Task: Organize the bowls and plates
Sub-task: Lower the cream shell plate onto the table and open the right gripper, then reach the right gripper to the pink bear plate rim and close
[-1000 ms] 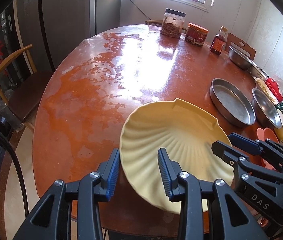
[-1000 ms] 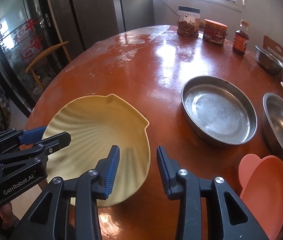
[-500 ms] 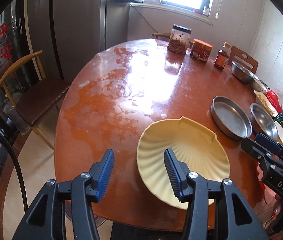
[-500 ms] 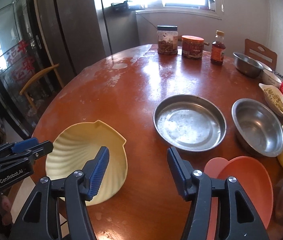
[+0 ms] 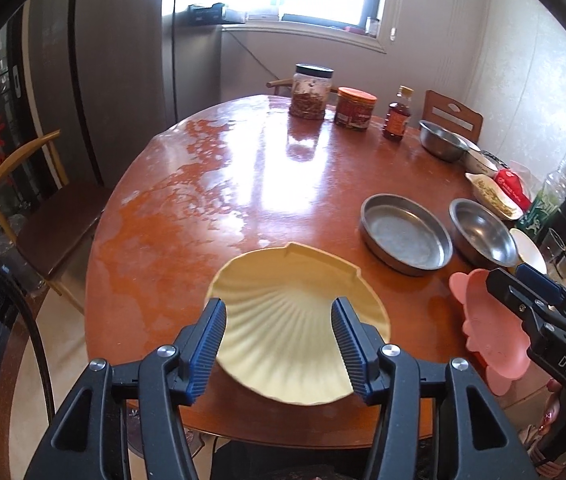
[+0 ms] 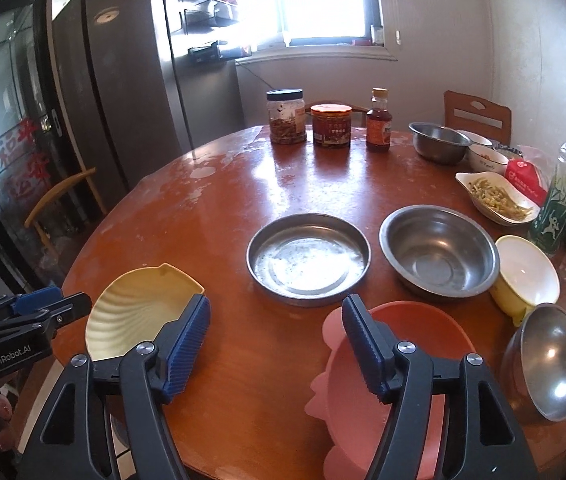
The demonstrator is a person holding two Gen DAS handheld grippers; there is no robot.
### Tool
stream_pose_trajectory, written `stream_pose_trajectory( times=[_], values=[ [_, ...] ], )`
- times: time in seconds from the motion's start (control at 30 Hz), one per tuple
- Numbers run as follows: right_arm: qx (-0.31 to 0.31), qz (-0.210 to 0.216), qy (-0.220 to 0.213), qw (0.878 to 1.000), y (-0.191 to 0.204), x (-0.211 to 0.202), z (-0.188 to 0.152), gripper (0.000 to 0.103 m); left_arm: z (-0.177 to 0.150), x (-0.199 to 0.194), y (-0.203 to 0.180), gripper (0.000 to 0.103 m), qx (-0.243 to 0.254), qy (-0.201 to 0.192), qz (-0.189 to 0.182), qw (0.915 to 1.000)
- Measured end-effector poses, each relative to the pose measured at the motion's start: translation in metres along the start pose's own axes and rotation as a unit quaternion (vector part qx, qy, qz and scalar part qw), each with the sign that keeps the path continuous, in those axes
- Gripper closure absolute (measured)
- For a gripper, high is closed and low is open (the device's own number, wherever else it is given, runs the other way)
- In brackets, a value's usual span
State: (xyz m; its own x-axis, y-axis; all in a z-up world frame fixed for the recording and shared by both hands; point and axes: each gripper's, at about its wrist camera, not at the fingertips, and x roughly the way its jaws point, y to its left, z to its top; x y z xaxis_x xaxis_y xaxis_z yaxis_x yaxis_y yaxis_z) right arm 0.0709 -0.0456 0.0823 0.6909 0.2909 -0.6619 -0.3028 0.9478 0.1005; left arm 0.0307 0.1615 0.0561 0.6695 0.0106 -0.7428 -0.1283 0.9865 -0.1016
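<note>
hovering apart, left gripper (image 5: 279, 344) and right gripper (image 6: 275, 344) both spread, holding nothing. best next: pinch the shell plate (image 5: 295, 320) by its near rim, lift level toward the pink plate (image 6: 399, 380).

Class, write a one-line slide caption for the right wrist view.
Open right gripper above a round table, between a yellow shell plate and a pink plate.

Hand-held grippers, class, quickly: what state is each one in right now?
Left hand-held gripper: open, holding nothing, above the yellow shell plate.
Right hand-held gripper: open, holding nothing, above the table.
</note>
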Motion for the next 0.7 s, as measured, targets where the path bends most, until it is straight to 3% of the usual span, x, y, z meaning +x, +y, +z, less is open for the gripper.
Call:
stream_pose_trajectory(
  times=[0.33,0.7],
  values=[
    [0.039,-0.025,-0.027,0.999,-0.041,-0.04,-0.014,0.028,-0.001,0.003,-0.059,0.048,0.053,0.011,-0.045,0.9975],
    [0.074,-0.051,-0.013,0.996,-0.077,-0.051,-0.051,0.028,-0.016,0.032,-0.123,0.048,0.102,0.047,-0.074,0.9908]
  ],
)
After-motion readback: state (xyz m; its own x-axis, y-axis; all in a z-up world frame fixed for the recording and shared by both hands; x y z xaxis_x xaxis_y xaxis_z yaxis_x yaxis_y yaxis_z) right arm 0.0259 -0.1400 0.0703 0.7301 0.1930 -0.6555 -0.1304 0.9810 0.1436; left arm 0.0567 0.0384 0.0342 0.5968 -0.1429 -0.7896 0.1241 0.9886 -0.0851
